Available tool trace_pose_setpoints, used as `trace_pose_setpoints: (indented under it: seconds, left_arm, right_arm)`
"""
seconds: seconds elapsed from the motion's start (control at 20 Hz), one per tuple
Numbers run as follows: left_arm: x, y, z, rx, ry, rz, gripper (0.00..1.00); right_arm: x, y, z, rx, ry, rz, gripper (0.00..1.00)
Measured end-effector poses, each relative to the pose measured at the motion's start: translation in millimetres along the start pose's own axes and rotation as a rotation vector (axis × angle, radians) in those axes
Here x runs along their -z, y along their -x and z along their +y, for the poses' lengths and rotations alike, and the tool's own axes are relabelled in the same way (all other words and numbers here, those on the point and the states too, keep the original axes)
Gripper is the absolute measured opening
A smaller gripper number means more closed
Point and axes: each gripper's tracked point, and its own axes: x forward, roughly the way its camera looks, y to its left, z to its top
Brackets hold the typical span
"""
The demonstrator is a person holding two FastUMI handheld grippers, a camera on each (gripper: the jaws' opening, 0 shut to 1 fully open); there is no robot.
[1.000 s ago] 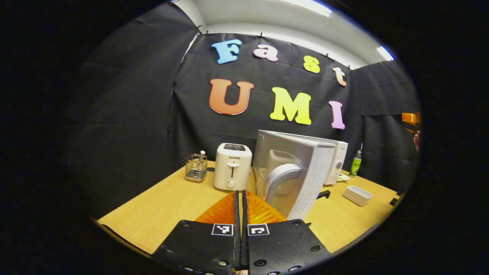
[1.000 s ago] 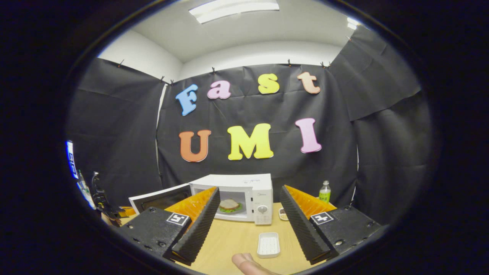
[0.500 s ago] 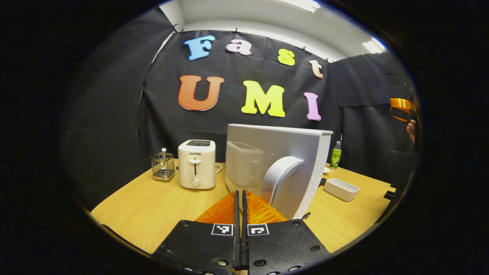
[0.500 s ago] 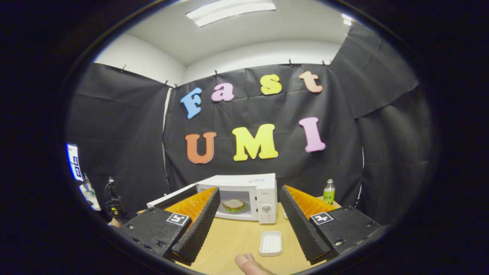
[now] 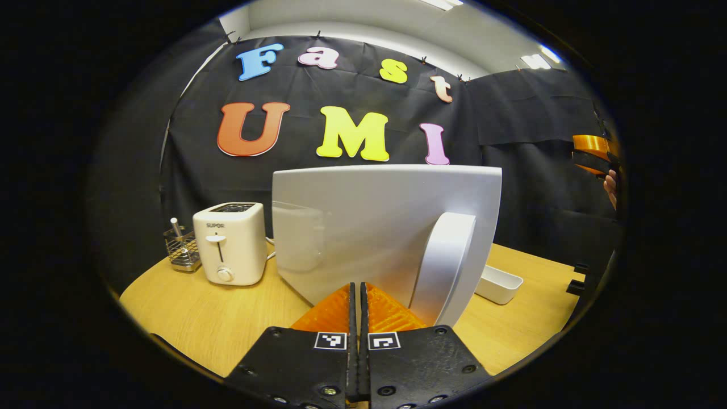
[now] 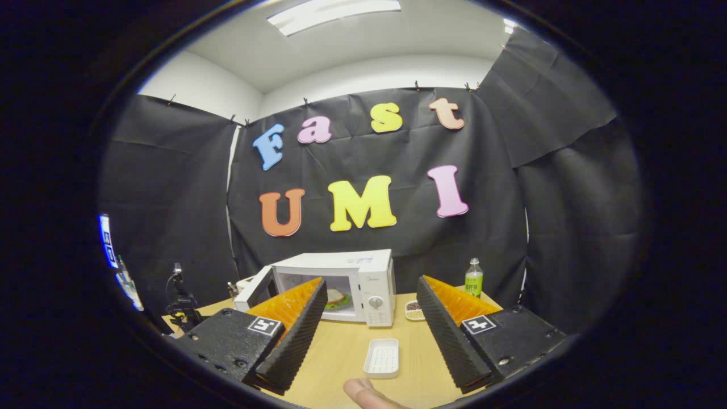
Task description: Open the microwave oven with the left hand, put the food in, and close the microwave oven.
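black cloth walls [image 6: 170, 187], white ceiling [image 6: 363, 51] with strip light [image 6: 332, 8], wooden table [image 5: 227, 324]

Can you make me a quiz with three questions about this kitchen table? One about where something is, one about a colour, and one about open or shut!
1. Where is the sandwich?
A. In the toaster
B. Inside the microwave
C. On the white tray

2. What colour is the toaster?
A. White
B. Red
C. Blue

3. How is the microwave door?
A. Fully shut
B. Partly open
C. Taken off

Answers:
1 B: the right gripper view shows it in the microwave's cavity.
2 A: its body is white in the left gripper view.
3 B: it stands at an angle from the microwave's front.
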Motion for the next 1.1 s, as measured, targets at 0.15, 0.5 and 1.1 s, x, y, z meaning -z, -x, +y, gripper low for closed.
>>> trace_pose_setpoints:
  seconds: [0.15, 0.5, 1.1]
  left_arm:
    - [-6.5, -26.1, -13.5, 0.025, 0.018, -0.028, 0.0]
    - [-15.9, -72.7, -44.9, 0.057, 0.048, -0.025, 0.0]
    - [-54.8, -152.9, -74.5, 0.018, 0.019, -0.077, 0.0]
  right_arm:
    - [14.0, -10.9, -12.3, 0.015, 0.002, 0.042, 0.91]
    - [12.6, -36.7, -30.0, 0.004, -0.003, 0.062, 0.92]
    - [13.2, -112.2, -49.2, 0.069, 0.039, 0.014, 0.92]
